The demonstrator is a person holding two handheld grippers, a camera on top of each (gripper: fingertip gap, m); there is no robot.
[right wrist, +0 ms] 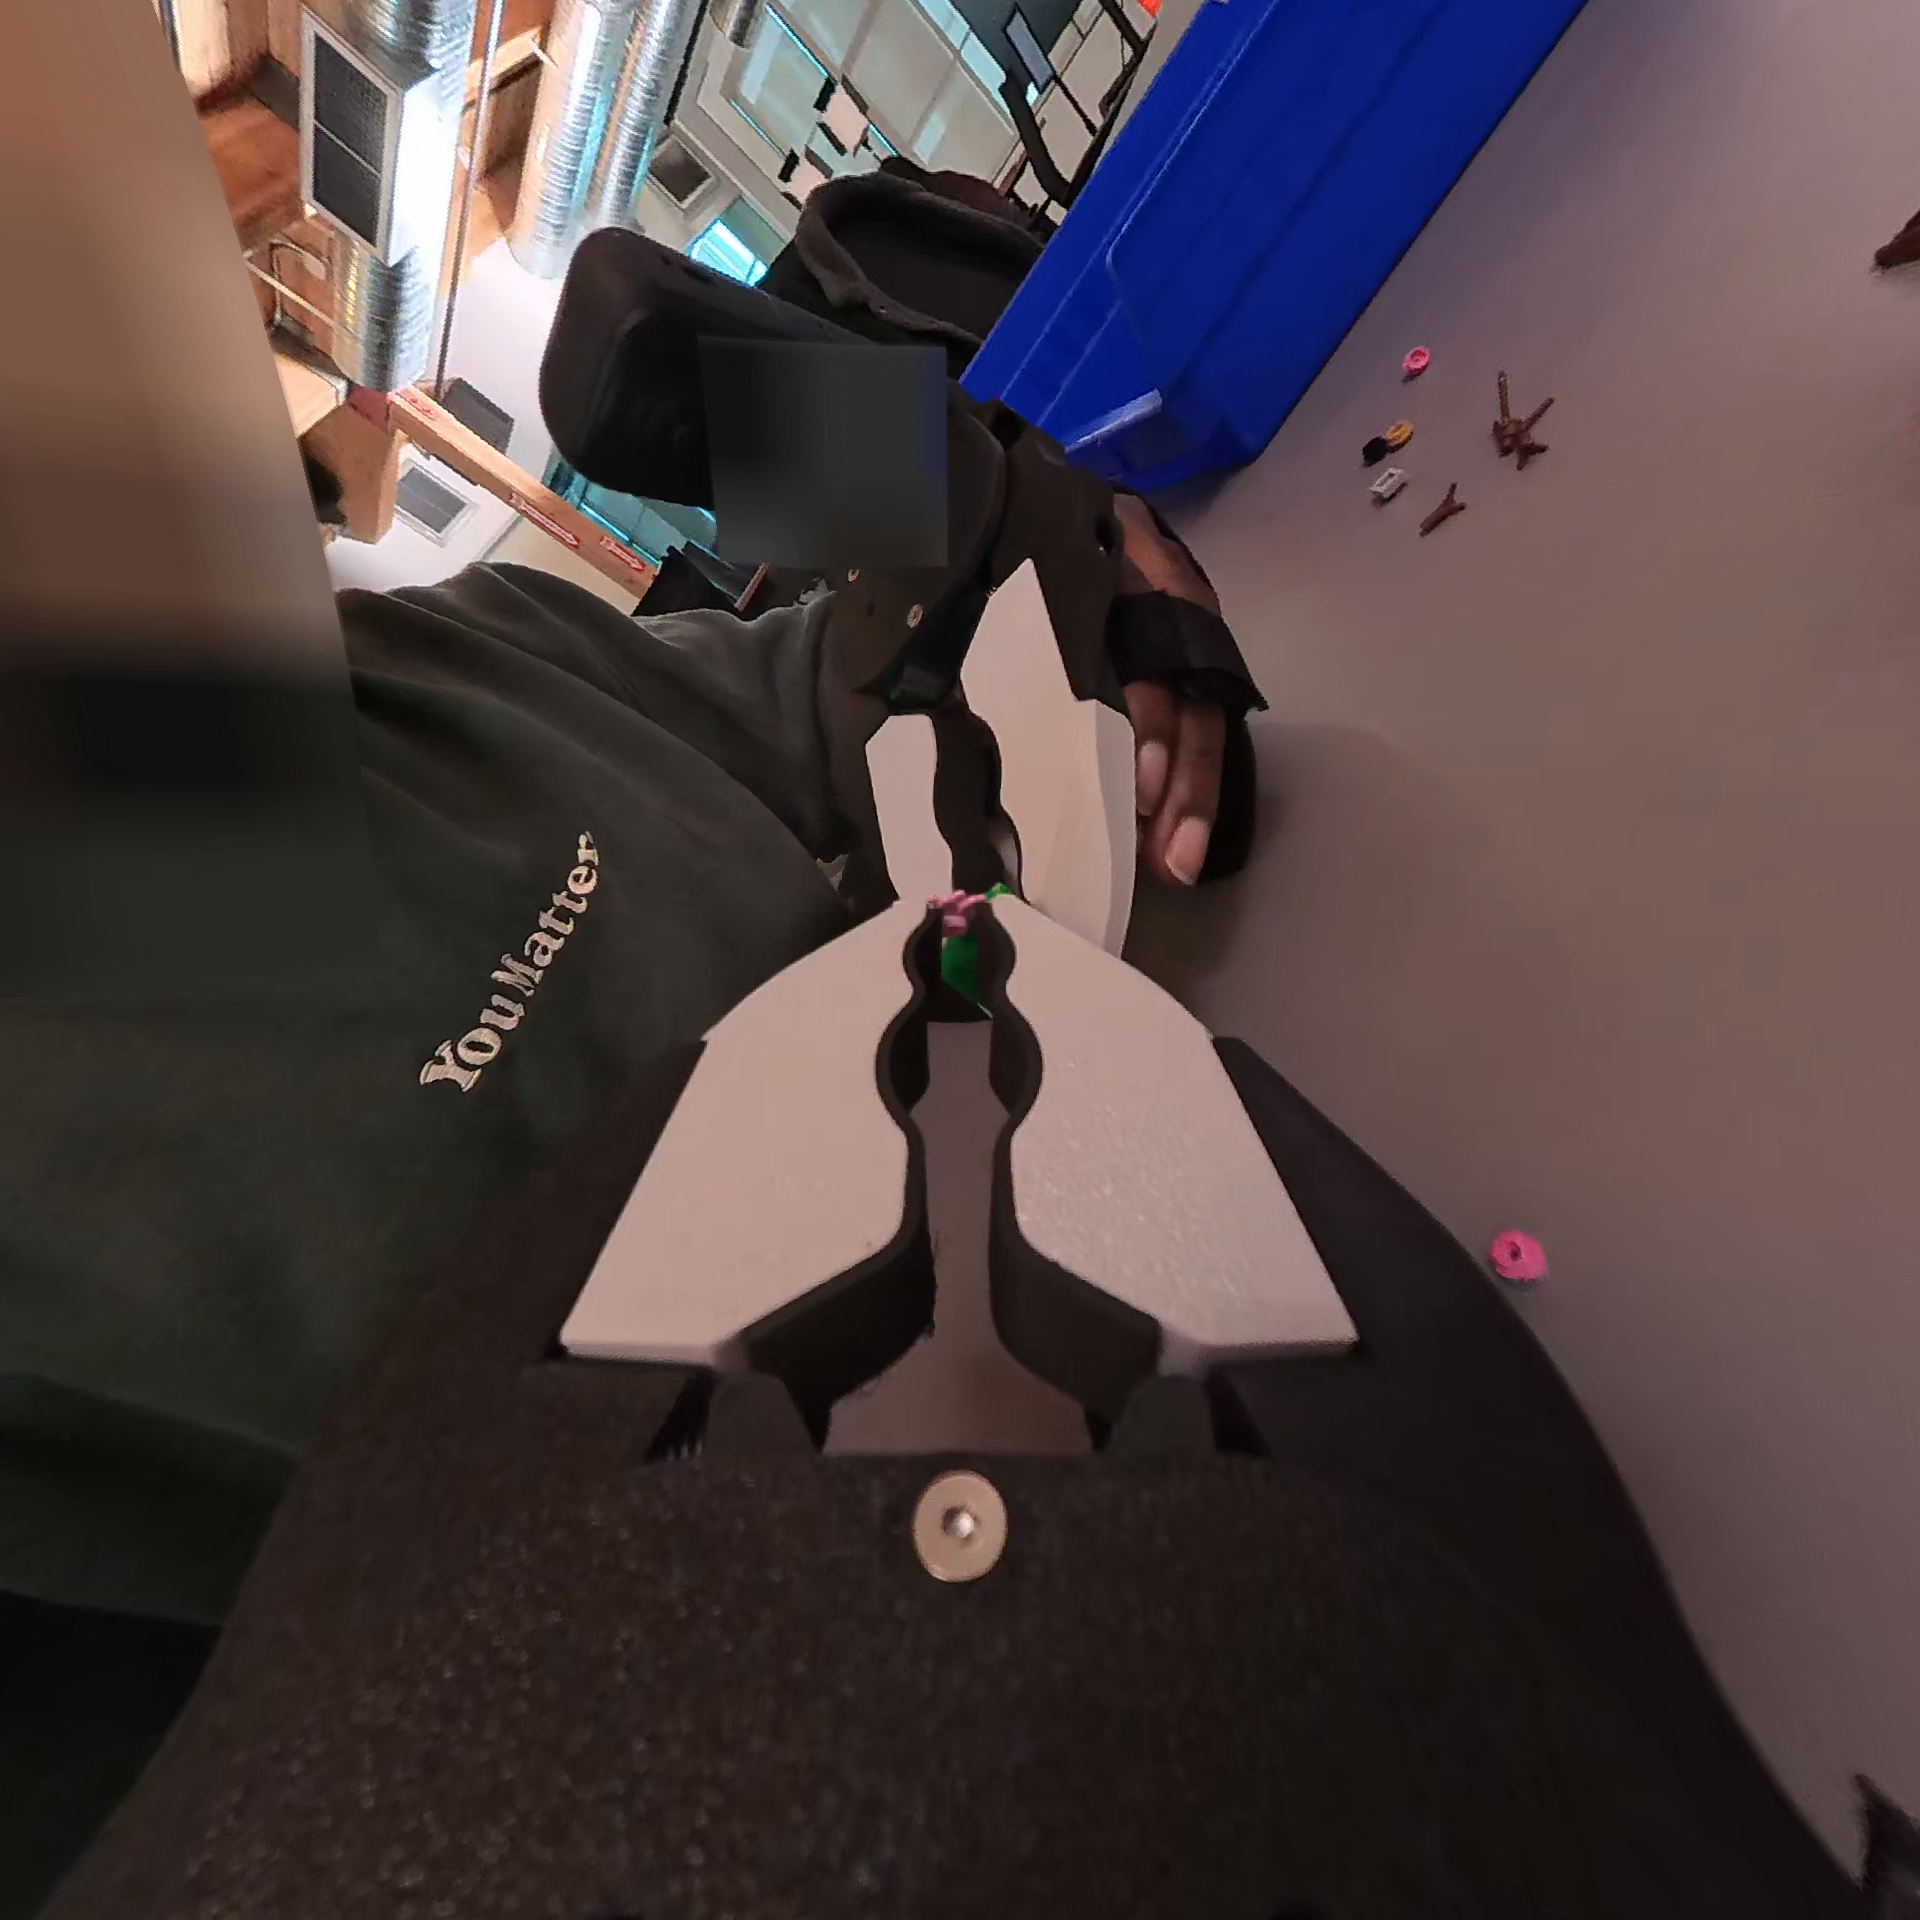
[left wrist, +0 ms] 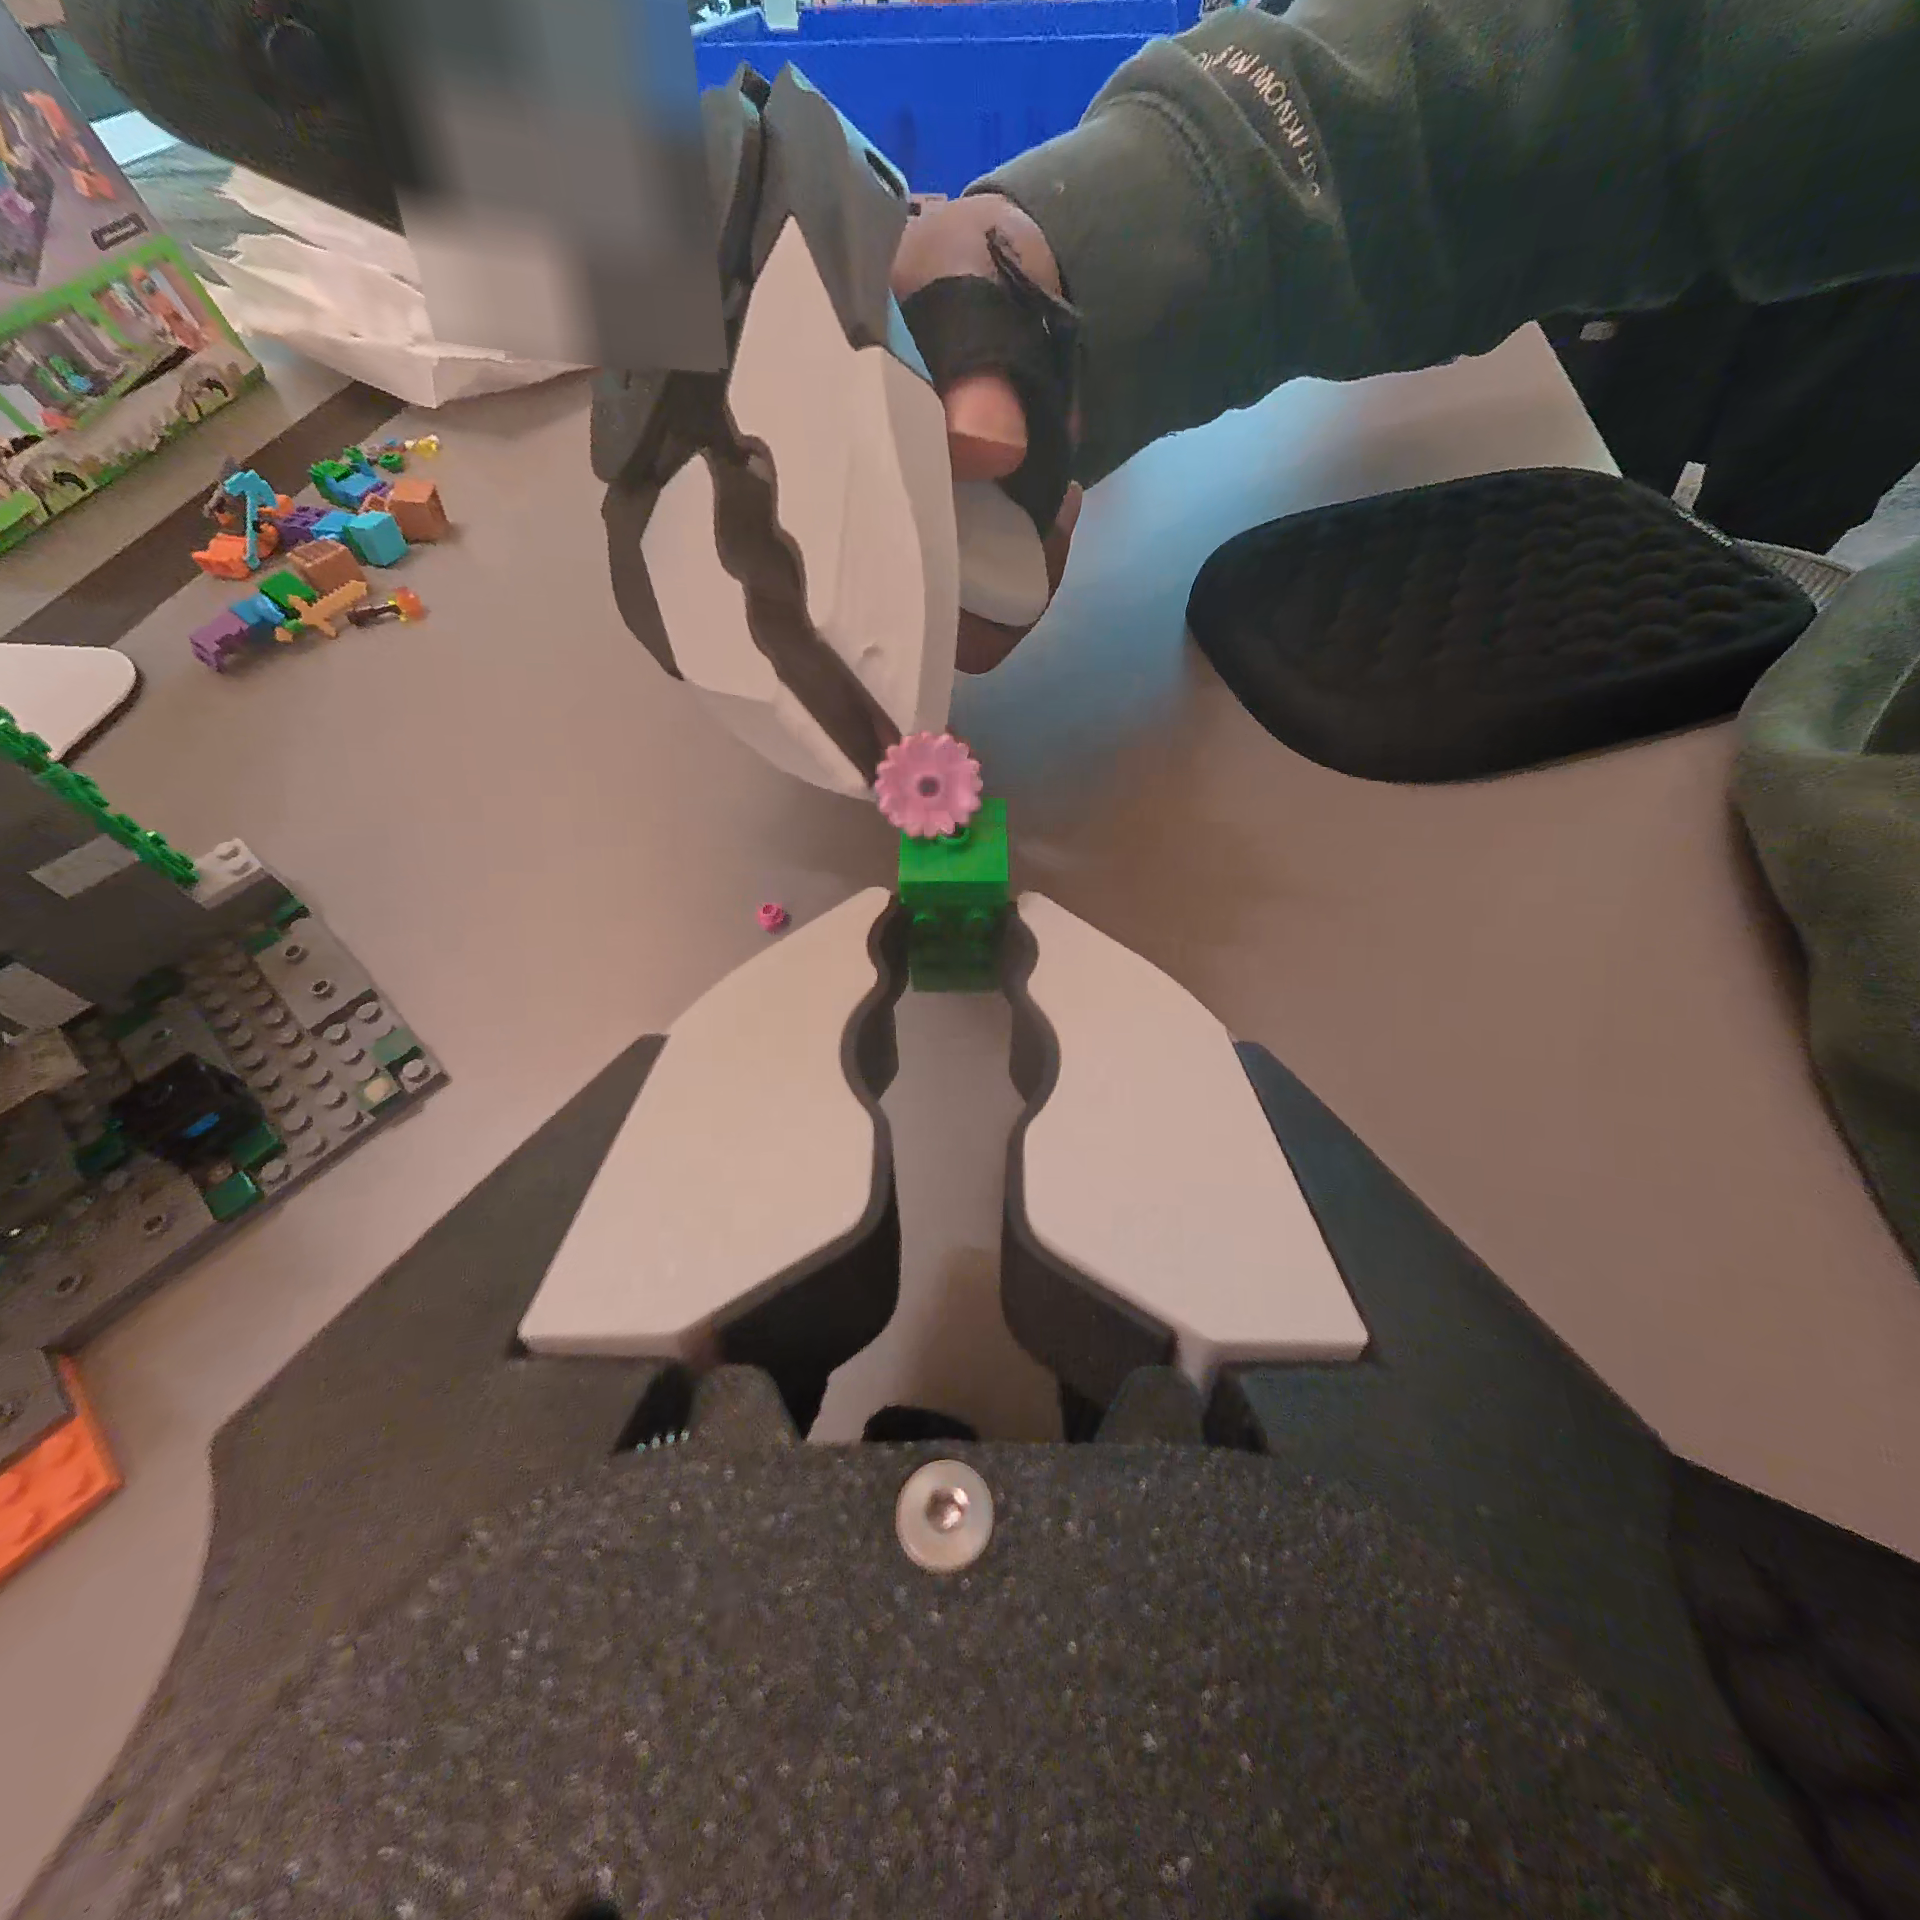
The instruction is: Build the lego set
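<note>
On the grey worktop (left wrist: 1299, 987) the left tongs (left wrist: 954, 928) reach level and forward, clamping a green brick stack (left wrist: 954, 914) at their tips. From above, the right tongs (left wrist: 883, 769) slant down — tips pinching a pink flower (left wrist: 927, 784) against the stack's top.

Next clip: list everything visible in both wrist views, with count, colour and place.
green brick stack: one, green, between the left tongs' tips
flower piece: one, pink, atop the stack, at the right tongs' tips
loose bricks: a pile, mixed colours, far left on the table
partial build: one, grey and green, left edge
set box: one, upper left
round studs: three, pink, scattered on the table
bin: one, blue, far side
table: grey
left tongs: shut on the stack
right tongs: shut on the flower
</note>
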